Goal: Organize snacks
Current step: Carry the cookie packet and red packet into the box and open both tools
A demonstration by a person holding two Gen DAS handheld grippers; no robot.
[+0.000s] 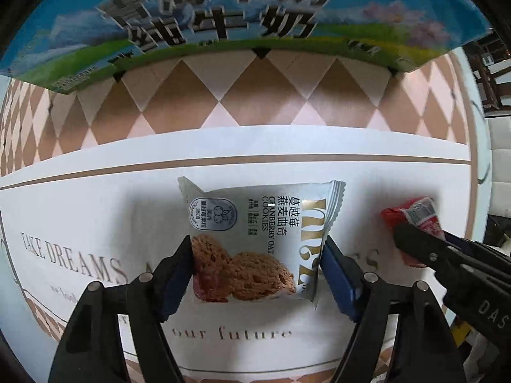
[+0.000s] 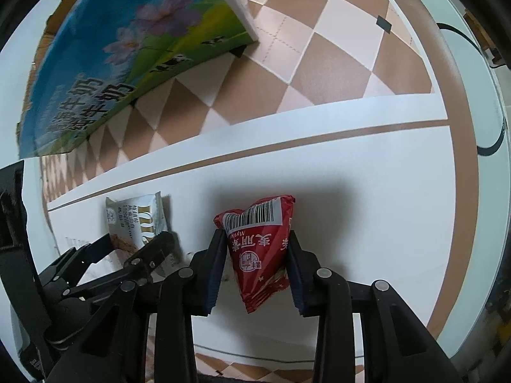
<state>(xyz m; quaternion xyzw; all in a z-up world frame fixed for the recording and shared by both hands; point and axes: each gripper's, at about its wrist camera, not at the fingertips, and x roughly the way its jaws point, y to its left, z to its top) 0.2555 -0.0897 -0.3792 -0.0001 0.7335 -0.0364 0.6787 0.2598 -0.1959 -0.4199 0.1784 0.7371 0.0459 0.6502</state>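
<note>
White tabletop (image 1: 95,198): left tongs (image 1: 257,265) clamping cookie packet (image 1: 255,236), right tongs (image 2: 255,265) pinching red packet (image 2: 258,242).

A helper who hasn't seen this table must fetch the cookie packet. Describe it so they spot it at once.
Start at the blue and green milk carton standing on the checked cloth. On the white panel nearer the camera lies the cookie packet, between the left gripper fingers. It is flat, silver-white and shows brown oat cookies, unlike the red snack packet beside it in the right gripper.
</note>
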